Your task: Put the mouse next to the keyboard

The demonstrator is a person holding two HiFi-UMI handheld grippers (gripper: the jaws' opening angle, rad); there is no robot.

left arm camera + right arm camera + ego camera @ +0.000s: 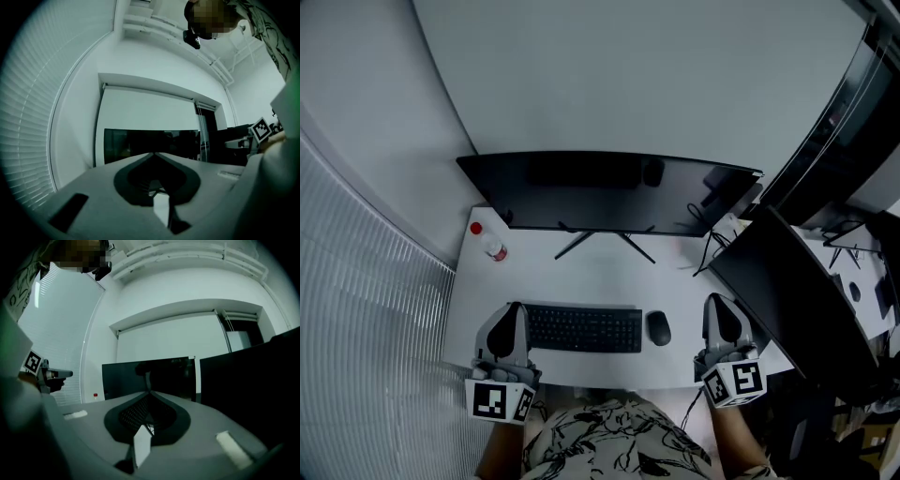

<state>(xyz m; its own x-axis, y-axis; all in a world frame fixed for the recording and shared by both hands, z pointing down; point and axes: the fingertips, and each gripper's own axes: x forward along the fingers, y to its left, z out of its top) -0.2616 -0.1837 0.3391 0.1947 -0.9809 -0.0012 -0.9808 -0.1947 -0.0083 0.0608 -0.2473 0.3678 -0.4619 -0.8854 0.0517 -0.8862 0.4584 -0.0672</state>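
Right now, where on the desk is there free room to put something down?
Bare desk lies between the keyboard and the monitor stand, and in front of the bottle. Crowded: right rear, with cables.

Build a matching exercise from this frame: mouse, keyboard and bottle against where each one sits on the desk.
Things:
1. mouse
2. keyboard
3. bottle

Places:
A. near the back-left corner of the desk
B. front centre of the desk
C. just off the keyboard's right end

Pairs: 1-C, 2-B, 3-A.
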